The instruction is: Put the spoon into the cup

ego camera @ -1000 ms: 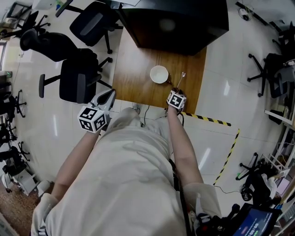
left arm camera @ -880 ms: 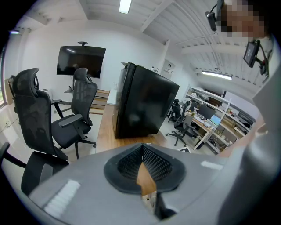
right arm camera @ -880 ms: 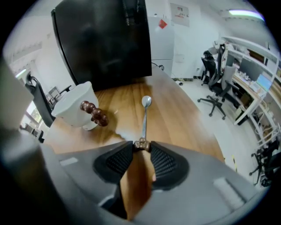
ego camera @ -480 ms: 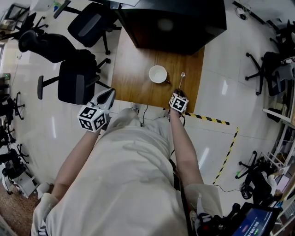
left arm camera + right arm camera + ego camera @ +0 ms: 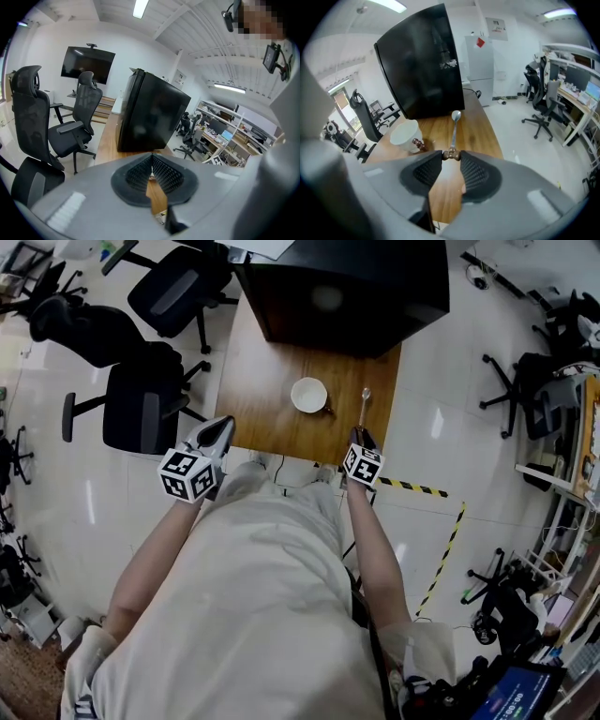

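No legible text or labels.

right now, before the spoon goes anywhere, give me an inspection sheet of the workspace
surface: wooden table, with a large black box on its far end
job's things: white cup upright, looks empty; spoon to its right, apart from it, not in it
clutter: nothing seen
grippers: right gripper fingers have just been closing and pinch the spoon's handle end; left gripper fingers together, nothing between them
cables: thin cable on the floor by the table's near edge
surroundings: office chairs, yellow-black floor tape
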`<state>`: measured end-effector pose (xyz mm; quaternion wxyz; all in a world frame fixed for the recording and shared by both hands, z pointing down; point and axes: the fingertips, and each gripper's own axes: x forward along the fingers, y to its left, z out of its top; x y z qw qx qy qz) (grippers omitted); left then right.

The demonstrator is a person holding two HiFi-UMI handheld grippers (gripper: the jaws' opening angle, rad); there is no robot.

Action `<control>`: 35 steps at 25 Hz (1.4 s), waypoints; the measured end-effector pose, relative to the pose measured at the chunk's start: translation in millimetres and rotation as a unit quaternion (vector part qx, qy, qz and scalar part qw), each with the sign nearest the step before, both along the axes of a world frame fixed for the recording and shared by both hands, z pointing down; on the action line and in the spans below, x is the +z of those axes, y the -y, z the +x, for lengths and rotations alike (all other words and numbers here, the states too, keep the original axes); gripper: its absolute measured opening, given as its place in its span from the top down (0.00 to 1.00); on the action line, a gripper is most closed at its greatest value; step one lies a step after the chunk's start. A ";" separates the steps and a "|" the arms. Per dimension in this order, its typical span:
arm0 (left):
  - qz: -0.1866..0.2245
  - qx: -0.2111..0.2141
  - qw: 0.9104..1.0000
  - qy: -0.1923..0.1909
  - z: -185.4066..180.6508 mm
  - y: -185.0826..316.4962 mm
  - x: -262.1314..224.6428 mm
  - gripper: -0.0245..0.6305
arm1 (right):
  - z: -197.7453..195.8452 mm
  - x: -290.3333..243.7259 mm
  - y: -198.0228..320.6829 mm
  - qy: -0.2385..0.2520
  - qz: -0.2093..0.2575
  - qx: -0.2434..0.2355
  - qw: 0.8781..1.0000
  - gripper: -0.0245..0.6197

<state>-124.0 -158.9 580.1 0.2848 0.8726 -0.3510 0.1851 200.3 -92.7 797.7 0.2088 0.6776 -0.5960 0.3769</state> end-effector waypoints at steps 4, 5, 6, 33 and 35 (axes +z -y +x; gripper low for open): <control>0.002 -0.004 1.000 -0.009 2.8 3.3 1.2 0.96 | -10.9 -33.0 4.8 0.003 0.024 -0.034 0.999 0.77; 0.002 -0.005 1.000 -0.010 3.2 3.7 1.6 0.96 | -15.7 -40.6 6.3 0.006 0.029 -0.043 0.999 0.77; 0.004 -0.005 1.000 -0.012 3.7 3.9 2.2 0.96 | -20.8 -47.7 7.7 0.009 0.034 -0.053 0.998 0.77; 0.019 -0.047 0.998 -0.032 -30.2 -2.5 5.0 0.96 | -126.3 -43.8 35.9 0.031 -0.067 -0.233 0.970 0.77; 0.019 -0.052 0.998 -0.033 -34.8 -3.0 4.7 0.96 | -126.0 -41.4 37.4 0.021 -0.078 -0.230 0.970 0.77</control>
